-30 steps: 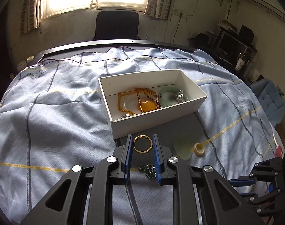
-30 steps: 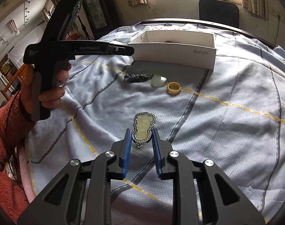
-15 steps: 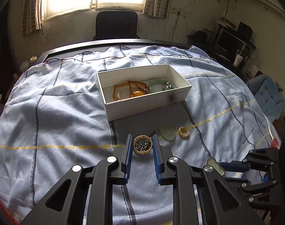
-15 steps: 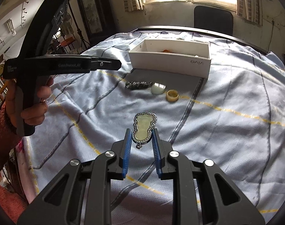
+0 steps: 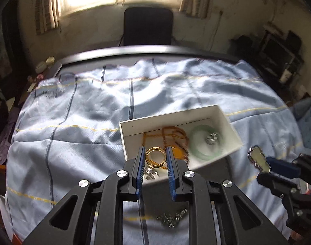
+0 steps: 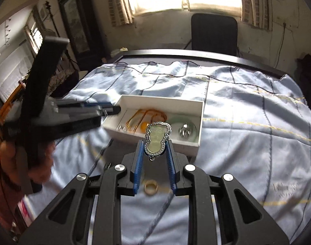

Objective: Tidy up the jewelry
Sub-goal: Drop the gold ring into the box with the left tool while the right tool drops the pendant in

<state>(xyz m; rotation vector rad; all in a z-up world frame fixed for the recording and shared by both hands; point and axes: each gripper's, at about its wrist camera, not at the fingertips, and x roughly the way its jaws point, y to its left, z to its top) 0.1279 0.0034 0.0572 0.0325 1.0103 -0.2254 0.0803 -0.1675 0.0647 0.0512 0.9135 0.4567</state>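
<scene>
Left wrist view: my left gripper (image 5: pixel 155 157) pinches a gold ring (image 5: pixel 155 156) between its blue pads (image 5: pixel 140 167), closed only to the ring's width. I hold it over the near left corner of the white box (image 5: pixel 227 120). The box sits on a blue cloth (image 5: pixel 59 134) and holds an amber bead string (image 5: pixel 171 134), a green bangle (image 5: pixel 204 143) and a small silver piece (image 5: pixel 212 138) inside the bangle. Another silver piece (image 5: pixel 150 172) shows just below the ring, between my fingers; whether it lies in the box I cannot tell. Below my fingers a silver chain (image 5: pixel 171 220) lies on the cloth, blurred. At the right edge my right gripper (image 5: pixel 263 164) comes in, carrying a pale pendant (image 5: pixel 258 160) with a beaded silver rim, just off the box's right end.

Right wrist view: my right gripper (image 6: pixel 154 157) clamps the pendant (image 6: pixel 157 138) by its narrow lower end, fingers closed to its width, the wide end standing up in front of the box (image 6: pixel 161 102). Behind it lie the beads (image 6: pixel 143 116) and the bangle (image 6: pixel 184 126). A tan ring (image 6: pixel 151 186) lies on the cloth (image 6: pixel 257 143) beneath my fingers. At the left my left hand (image 6: pixel 26 159), in a red sleeve (image 6: pixel 2 196), grips the left gripper (image 6: pixel 114 109), whose tip reaches the box's left end; from here I cannot see what it holds.
</scene>
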